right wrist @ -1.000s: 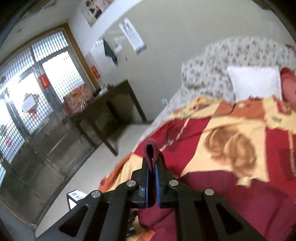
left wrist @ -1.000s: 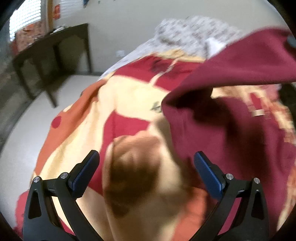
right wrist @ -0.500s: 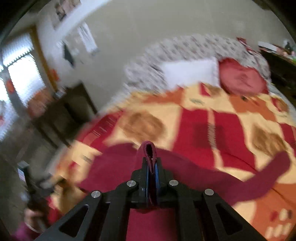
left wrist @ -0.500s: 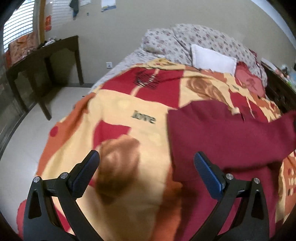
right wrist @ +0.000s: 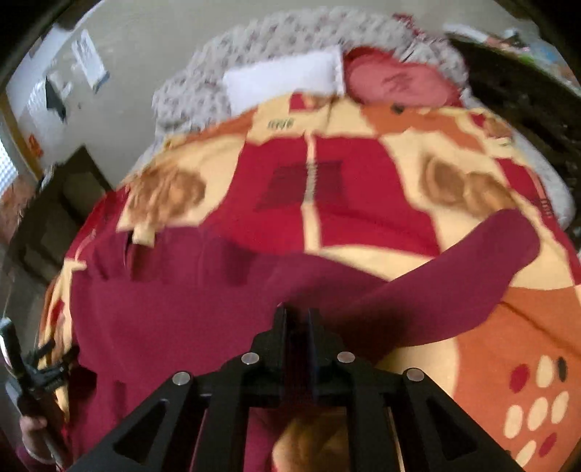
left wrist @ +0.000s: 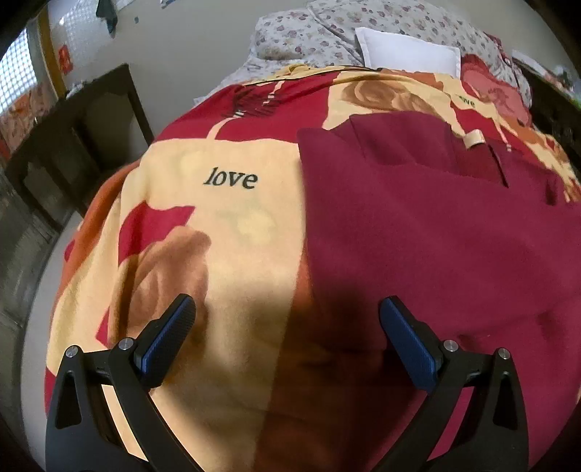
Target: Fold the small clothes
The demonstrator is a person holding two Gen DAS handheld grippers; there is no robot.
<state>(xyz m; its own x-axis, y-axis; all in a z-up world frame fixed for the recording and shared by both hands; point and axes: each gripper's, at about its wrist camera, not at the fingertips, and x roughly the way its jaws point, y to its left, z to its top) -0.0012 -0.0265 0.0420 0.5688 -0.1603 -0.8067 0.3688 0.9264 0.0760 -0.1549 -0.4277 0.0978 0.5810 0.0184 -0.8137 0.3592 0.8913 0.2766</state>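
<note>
A dark maroon long-sleeved top [left wrist: 428, 232] lies spread on a bed blanket [left wrist: 232, 225] patterned in red, cream and orange. Its left sleeve is folded in over the body. In the right wrist view the top [right wrist: 174, 301] lies flat with one sleeve [right wrist: 468, 268] stretching out to the right. My left gripper [left wrist: 287, 326] is open and empty above the top's near left edge. My right gripper [right wrist: 297, 319] is shut on the top's near hem, low over the blanket.
A white pillow [left wrist: 406, 51] and a floral quilt [left wrist: 308, 32] lie at the bed's head. A dark wooden table [left wrist: 65, 138] stands left of the bed. The left gripper shows at the left edge of the right wrist view [right wrist: 32, 377].
The right gripper has swung the top down from the air and laid it flat on the blanket. The left gripper has stayed open and moved closer over the top's left edge.
</note>
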